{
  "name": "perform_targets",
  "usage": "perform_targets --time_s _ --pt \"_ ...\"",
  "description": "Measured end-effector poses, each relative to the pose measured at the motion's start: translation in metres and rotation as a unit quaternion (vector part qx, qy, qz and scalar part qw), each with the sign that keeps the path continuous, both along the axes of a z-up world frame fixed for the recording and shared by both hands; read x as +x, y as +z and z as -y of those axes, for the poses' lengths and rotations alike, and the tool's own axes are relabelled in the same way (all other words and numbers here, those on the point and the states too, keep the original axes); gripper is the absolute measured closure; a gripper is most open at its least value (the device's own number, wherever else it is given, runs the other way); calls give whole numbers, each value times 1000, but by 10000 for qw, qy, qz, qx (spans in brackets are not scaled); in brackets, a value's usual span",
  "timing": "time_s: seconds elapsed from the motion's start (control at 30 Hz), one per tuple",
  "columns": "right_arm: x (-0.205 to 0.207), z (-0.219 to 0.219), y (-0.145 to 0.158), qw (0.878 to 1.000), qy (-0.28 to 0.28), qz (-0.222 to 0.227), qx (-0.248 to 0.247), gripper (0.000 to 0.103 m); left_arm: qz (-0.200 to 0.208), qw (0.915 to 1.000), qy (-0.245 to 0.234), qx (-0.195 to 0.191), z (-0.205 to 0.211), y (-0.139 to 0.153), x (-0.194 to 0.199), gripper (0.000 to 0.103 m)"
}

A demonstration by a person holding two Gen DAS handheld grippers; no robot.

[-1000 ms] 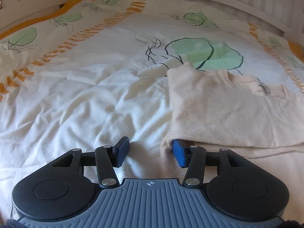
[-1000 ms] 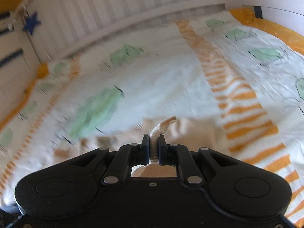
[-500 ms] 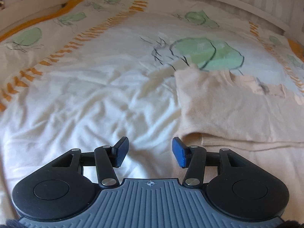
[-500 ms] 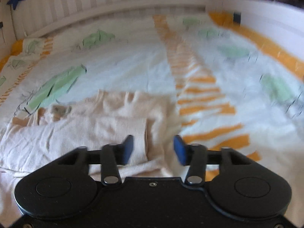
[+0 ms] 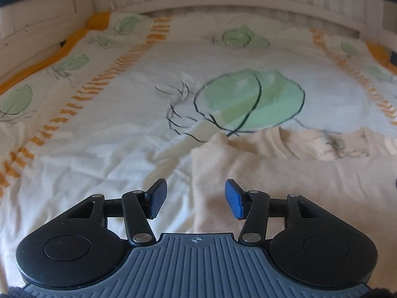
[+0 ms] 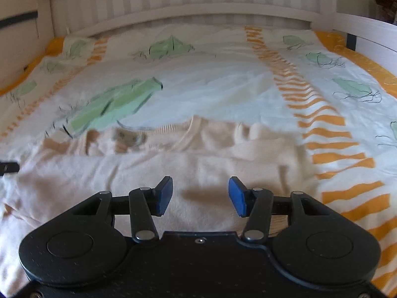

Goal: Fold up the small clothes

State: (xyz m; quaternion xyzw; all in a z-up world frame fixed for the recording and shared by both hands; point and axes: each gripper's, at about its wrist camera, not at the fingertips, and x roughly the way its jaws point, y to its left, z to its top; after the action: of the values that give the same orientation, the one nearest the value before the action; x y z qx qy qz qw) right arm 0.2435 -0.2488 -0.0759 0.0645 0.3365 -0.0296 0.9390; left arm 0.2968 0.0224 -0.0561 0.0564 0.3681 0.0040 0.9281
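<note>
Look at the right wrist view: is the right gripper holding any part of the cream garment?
No: the right gripper stands open above the cream garment, nothing between its blue pads.

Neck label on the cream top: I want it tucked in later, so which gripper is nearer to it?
Left, though only slightly. The neck label lies ahead and right of the left gripper; from the right gripper, ahead and further off to the left.

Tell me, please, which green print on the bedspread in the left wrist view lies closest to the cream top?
The big round print in the middle: its lower outline runs right up to the top, while the smaller prints sit far off near the borders and headboard.
</note>
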Motion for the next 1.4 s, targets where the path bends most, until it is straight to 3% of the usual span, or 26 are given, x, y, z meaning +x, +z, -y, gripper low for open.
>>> perform_targets --time_s 0.1,0.17,0.2,0.23,0.33,0.4,0.5,0.6,0.67,0.83,0.9,1.03,1.07,1.1,1.17,1.27,1.4 --pt "-3 -5 -17 9996 -38 102 -250 43 -178 9995 44 250 -1 -20 12 52" --pt "-8 -7 -22 9991 -84 226 -362 39 -377 9963 464 616 -9 -37 17 47" --pt "-8 -7 -22 9991 -80 228 -340 39 -312 9956 668 577 -16 -41 16 33" --pt "-8 -6 -22 9992 -82 227 -325 38 -252 9950 842 484 -22 -42 15 28" --pt "-7 -5 -23 9993 -64 248 -282 34 -305 9949 917 274 -36 -40 13 26" --pt "-7 -4 -24 9994 -47 252 -238 32 -326 9972 668 -29 -45 -33 15 28" --pt "-7 -4 -24 9995 -40 271 -184 31 -351 9956 154 -857 -62 -24 25 28" --pt "-7 -4 -25 9995 -32 278 -151 30 -341 9806 -338 -1899 -83 -21 38 28" --pt "-7 -4 -25 9995 -25 279 -147 30 -479 9767 -368 -2060 -86 -24 50 28" --pt "-7 -4 -25 9995 -35 277 -151 29 -561 9858 -821 -1356 -66 -30 69 38" --pt "-7 -4 -25 9995 -36 276 -149 28 -652 9850 -1061 -1196 -56 -31 74 49" --pt "-7 -4 -25 9995 -40 276 -148 28 -730 9841 -1281 -988 -47 -35 83 55" --pt "-7 -4 -25 9995 -40 277 -147 28 -745 9840 -1266 -1012 -47 -35 84 60" --pt "-7 -4 -25 9995 -39 277 -144 28 -756 9836 -1232 -1081 -48 -34 84 73" --pt "-7 -4 -25 9995 -40 276 -145 27 -764 9824 -1095 -1306 -52 -33 82 90" --pt "-7 -5 -25 9995 -14 273 -132 24 -760 9819 -841 -1520 -56 -32 76 97" --pt "-7 -8 -25 9995 25 264 -145 23 -431 9896 -439 -1300 -56 -23 57 98"
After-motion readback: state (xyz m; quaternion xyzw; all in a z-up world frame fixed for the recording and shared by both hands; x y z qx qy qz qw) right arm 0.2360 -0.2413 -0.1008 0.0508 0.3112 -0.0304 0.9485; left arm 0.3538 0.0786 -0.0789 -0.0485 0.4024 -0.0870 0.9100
